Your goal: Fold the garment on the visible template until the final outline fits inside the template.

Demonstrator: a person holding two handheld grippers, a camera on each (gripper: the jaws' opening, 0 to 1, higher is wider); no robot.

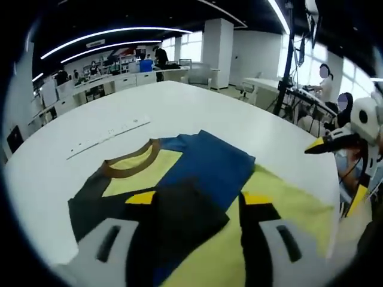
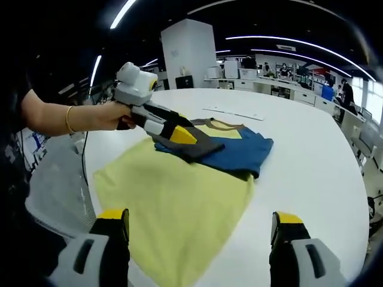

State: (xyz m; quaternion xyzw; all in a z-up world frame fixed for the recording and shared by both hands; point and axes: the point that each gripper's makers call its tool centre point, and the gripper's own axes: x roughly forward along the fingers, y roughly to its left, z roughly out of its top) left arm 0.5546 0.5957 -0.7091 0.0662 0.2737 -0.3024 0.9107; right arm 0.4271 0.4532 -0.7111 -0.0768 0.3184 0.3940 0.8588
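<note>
A folded garment [image 1: 206,161] in blue, dark grey and yellow panels, with a brown collar [image 1: 134,162], lies on the far end of a pale yellow template sheet [image 1: 293,206]. My left gripper [image 1: 198,198] hangs low over it. Its jaws stand apart, with a dark grey fold [image 1: 179,212] lying between them. In the right gripper view a hand holds the left gripper [image 2: 188,139] at the grey fold [image 2: 194,148], beside the blue part [image 2: 239,152]. My right gripper [image 2: 200,216] is open above the near end of the template sheet [image 2: 179,203], holding nothing. The right gripper [image 1: 326,142] also comes in from the right in the left gripper view.
All of this lies on a large white table [image 1: 197,107]. A thin white strip [image 1: 108,136] lies beyond the collar, also seen as the white strip [image 2: 233,113]. A person's arm with a bracelet [image 2: 67,119] reaches in from the left. Desks, chairs and people stand around the table.
</note>
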